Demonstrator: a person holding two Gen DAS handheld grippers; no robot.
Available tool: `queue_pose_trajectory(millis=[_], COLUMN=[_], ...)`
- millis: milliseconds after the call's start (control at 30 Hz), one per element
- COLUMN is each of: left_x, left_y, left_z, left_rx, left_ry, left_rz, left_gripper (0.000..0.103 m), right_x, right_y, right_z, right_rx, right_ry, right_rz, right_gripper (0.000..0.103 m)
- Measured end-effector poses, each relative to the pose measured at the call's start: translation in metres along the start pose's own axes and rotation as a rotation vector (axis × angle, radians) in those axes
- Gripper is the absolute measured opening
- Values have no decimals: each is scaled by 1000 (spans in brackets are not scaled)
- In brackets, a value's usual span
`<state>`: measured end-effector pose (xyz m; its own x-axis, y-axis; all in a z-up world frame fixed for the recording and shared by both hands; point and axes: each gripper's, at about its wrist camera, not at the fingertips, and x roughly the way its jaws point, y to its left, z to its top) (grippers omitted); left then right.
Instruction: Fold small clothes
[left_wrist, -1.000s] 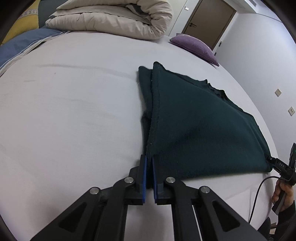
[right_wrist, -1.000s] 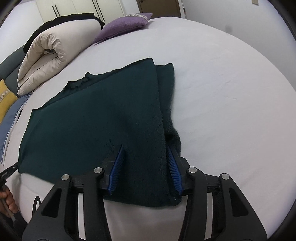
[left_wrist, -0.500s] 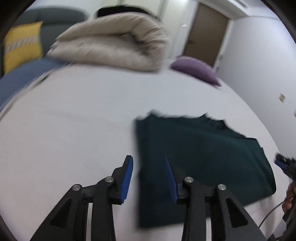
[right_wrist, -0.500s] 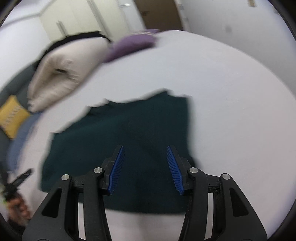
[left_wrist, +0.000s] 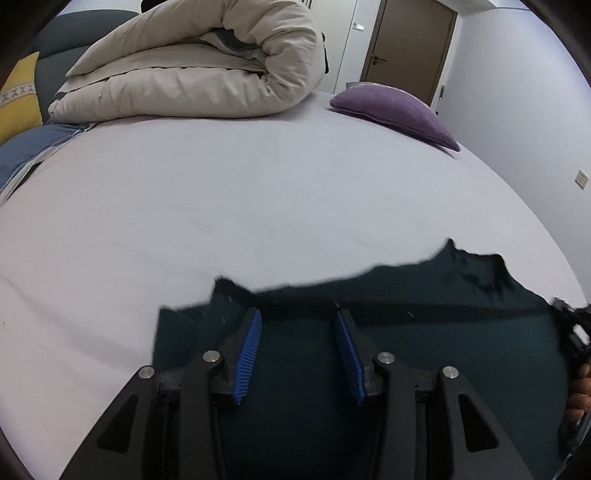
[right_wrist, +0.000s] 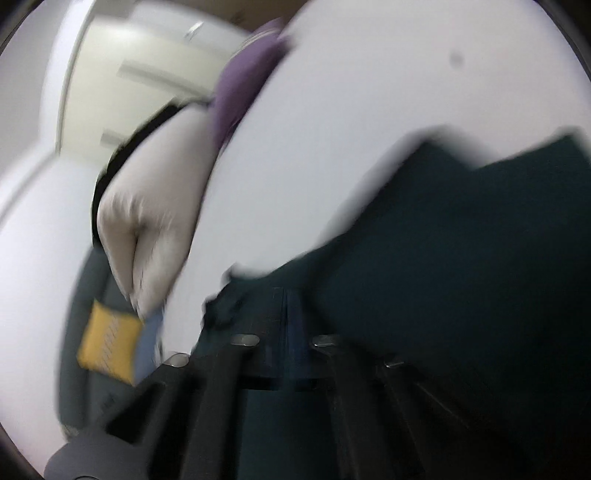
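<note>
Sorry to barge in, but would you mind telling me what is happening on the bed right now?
A person with a handheld claw in each hand is folding a dark green garment on a bed with a pale sheet. The left claw is open, hovering over the folded cloth and gripping nothing. The right claw's view is badly motion-blurred, so its state cannot be told; it seems to be swinging close to the garment. A rolled beige duvet and a purple pillow lie further back.

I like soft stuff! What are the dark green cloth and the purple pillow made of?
The dark green cloth looks like fuzzy knit or fleece: matte, with a ragged, nubbly edge. The purple pillow looks like a woven, slightly velvety fabric with a dull, fine-grained surface. I can't be sure of either fiber.
</note>
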<state>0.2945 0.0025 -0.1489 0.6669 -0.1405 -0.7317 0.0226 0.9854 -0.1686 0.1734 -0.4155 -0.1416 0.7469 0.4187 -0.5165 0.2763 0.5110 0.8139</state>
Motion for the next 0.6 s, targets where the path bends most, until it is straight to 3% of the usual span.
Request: queue_pose_trajectory(millis=[33, 100, 133, 233, 300, 367, 433, 467, 533, 600], left_x=[4, 7, 6, -14, -41, -67, -82, -83, -64, -54], left_y=[2, 5, 7, 5, -2, -14, -34, -41, -40, -22], left_z=[3, 8, 9, 3, -7, -21, -37, -43, -58, -62], left_rx=[-2, -10, -16, -4, 12, 24, 99, 138, 169, 114], left_ry=[4, 5, 9, 7, -20, -44, -55, -53, 14, 48], left_rz=[-6, -11, -17, 39, 33, -23, -39, -27, 26, -24], left_gripper=[46, 46, 46, 45, 44, 49, 54, 57, 58, 58], right_x=[-12, -34, -44, -81, -97, -108, -107, -96, -66, -26], right_y=[-7, -15, -24, -49, -36, 0, 34, 54, 85, 103], right_z=[7, 21, 27, 45, 44, 26, -2, -25, -72, -121], right_rx=[4, -34, -2, 111, 73, -62, -152, -201, -292, -346], right_ry=[-50, -153, -182, -287, -294, -265, -209, -145, -10, 146], right_rz=[32, -56, -50, -174, -225, -203, -122, -57, 31, 96], right_gripper=[0, 0, 0, 7, 20, 25, 42, 56, 58, 56])
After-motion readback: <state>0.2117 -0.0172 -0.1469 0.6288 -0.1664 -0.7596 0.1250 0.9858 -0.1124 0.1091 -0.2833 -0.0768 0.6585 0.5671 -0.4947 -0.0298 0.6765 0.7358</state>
